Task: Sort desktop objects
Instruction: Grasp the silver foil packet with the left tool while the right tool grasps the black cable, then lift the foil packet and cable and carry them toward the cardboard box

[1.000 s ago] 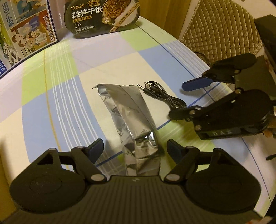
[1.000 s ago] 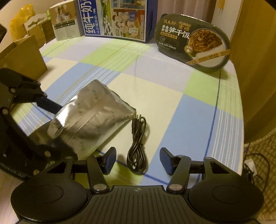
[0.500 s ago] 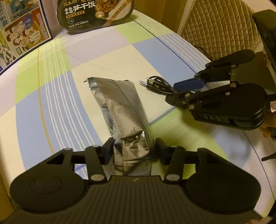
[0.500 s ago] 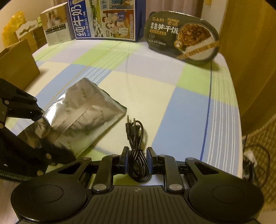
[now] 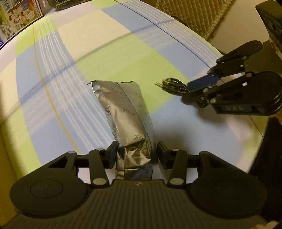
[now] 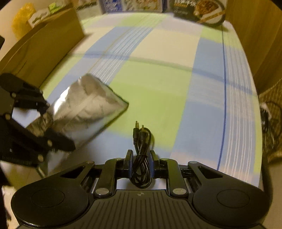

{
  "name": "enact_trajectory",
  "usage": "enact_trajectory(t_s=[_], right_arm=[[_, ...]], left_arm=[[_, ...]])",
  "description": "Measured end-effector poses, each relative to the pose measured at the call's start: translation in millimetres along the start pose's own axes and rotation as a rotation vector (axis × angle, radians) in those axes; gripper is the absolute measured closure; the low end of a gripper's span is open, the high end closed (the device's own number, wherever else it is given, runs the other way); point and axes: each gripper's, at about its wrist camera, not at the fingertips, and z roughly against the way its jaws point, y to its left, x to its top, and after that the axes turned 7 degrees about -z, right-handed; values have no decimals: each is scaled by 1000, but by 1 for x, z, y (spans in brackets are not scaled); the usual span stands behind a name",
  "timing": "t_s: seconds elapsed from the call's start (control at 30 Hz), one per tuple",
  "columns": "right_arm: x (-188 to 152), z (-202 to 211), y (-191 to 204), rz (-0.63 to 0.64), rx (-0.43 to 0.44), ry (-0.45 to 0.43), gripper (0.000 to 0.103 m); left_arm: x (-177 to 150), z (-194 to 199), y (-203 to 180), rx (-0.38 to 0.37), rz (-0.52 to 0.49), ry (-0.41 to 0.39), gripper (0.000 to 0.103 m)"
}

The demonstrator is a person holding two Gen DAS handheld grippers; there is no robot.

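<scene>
A crinkled silver foil pouch (image 5: pixel 126 112) stands out forward from my left gripper (image 5: pixel 136 153). The jaws are closing with the pouch's lower end between them, and the pads press on it. It hangs above the checked tablecloth (image 5: pixel 105 58) and casts a shadow. In the right wrist view the pouch (image 6: pixel 88 107) and the left gripper (image 6: pixel 52 125) are at the left. My right gripper (image 6: pixel 141 158) is shut on a coiled black audio cable (image 6: pixel 142 135) whose two plugs point forward. The left wrist view shows that gripper (image 5: pixel 192 91) and the cable (image 5: pixel 173 84) at the right.
A brown cardboard box (image 6: pixel 44 44) stands along the table's left side. A printed carton (image 6: pixel 132 4) and a dark instant-rice bowl (image 6: pixel 202 8) stand at the far end. A quilted chair (image 5: pixel 193 15) and loose wires (image 6: pixel 269 119) lie beyond the right table edge.
Both grippers went from open to shut, the left on the pouch and the right on the cable. Both then pulled back from the far end, carrying their things off the cloth.
</scene>
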Motion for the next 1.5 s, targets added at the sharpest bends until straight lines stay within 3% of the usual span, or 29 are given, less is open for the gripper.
enact_trajectory(t_s=[0.2,0.27,0.3,0.5,0.73,1.1,1.23,1.3,1.33,1.5], right_arm=[[-31,6,12,4,7,12,83],[-37,9,13,16,-22,-3,52],[-39,10,12,13,-29,-24,47],[-53,7,11,-36,-34,-102,46],[-53,1,18,39,-55,-149,52],[-50,-3,20,78,-55,-147,60],[-50,-2,20,93,-44,-142,70],[-51,-1,19,94,-42,-142,78],[-51,-1,18,88,-41,-140,90],[-52,1,17,71,-47,-130,92]], left_arm=[[-35,14,-20,-3,42,-14,61],[-39,18,-23,0,55,-18,61],[-41,20,-22,0,60,-20,60],[-44,26,-18,-6,100,-37,53],[-38,19,-10,-35,118,-27,50],[-20,-2,-14,-17,82,82,50],[-15,-4,-24,18,16,112,52],[-16,-2,-28,28,-3,111,58],[-18,-1,-27,24,2,107,61],[-30,6,-28,31,7,98,65]])
